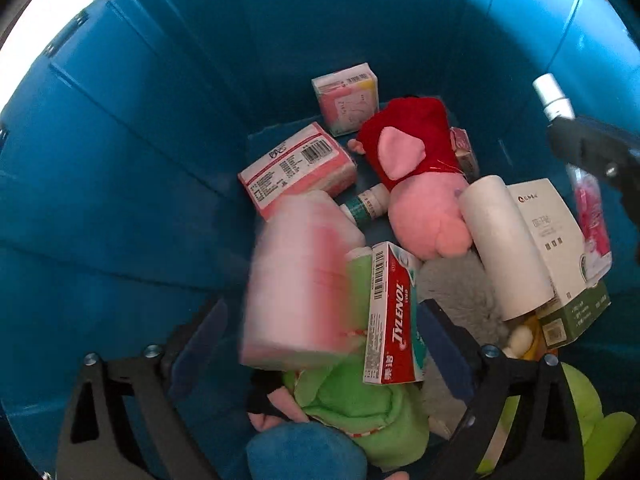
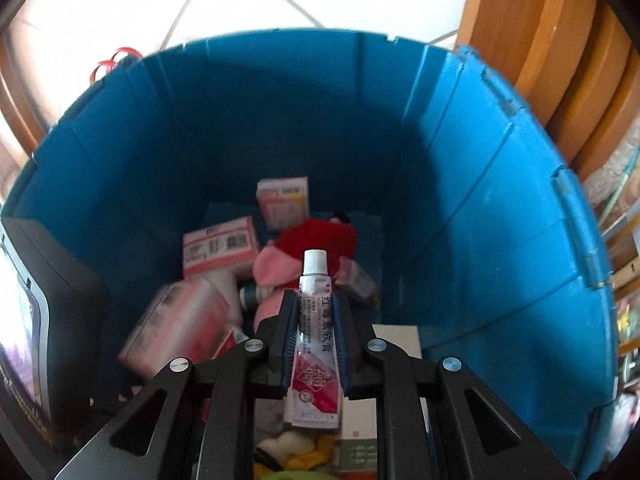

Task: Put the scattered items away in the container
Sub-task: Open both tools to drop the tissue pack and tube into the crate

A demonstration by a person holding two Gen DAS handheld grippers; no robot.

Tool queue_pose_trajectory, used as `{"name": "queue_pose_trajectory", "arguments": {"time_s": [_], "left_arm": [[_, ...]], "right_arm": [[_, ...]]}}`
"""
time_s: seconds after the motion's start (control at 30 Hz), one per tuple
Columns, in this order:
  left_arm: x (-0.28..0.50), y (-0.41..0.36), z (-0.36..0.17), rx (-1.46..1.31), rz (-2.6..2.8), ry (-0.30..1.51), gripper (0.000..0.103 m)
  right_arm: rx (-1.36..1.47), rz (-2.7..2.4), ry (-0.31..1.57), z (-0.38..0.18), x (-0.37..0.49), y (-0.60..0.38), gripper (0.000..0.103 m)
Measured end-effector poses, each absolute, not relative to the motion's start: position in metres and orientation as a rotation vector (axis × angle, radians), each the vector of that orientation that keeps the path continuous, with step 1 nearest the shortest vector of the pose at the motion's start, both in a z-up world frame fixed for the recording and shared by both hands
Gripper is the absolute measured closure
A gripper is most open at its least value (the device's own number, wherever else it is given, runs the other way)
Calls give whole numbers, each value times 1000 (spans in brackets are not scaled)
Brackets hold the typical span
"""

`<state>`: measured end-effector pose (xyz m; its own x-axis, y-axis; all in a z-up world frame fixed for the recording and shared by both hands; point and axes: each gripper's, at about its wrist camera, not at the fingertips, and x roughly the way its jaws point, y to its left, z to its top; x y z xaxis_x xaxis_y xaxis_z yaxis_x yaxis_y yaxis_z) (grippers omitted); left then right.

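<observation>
Through your left wrist camera, the one clear brand is TYLENOL on the red-and-white box point(image 1: 394, 314), standing on end in the blue bin point(image 1: 132, 184). Just left of that box a pink tissue pack point(image 1: 298, 280) is smeared by blur, so its print is unreadable and you cannot tell whether it rests on anything; it sits between the fingers of your left gripper point(image 1: 320, 344), whose jaws stand wide apart with no pad touching it. Beyond the Tylenol box lie a barcoded pink pack point(image 1: 298, 170), a pink plush in red point(image 1: 416, 176), a white paper roll point(image 1: 506, 248) and a white carton point(image 1: 554, 240) whose lettering is too small to read. Through your right wrist camera, your right gripper point(image 2: 316, 316) is clamped on a white-capped ointment tube point(image 2: 315, 344) printed with Chinese characters, held over the bin's pile, its tail crimp cut by the fingers.
</observation>
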<state>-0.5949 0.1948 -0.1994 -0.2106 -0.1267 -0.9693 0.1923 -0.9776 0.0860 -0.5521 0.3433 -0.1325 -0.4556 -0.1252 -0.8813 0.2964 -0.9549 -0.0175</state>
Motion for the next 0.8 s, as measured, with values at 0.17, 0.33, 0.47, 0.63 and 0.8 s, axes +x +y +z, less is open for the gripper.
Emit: {"name": "queue_pose_trajectory", "arguments": {"time_s": [0.17,0.33,0.47,0.63,0.8], "left_arm": [[-600,197,-203,1830,-2296,58,6],[-602,199,-203,1818,-2315,41,6],[-602,200,-202,1813,-2317,37,6],[-602,201,-198,1793,-2335,42,6],[-598,203,-192,1756,-2350,30,6]], "right_arm": [[1497,-2455,234,-135,-553,343,86],[1503,-2459,217,-133,-553,347,83],[1505,-2470,204,-130,-553,350,74],[1515,-2475,197,-131,-556,351,61],[1508,-2496,176,-127,-557,355,42]]}}
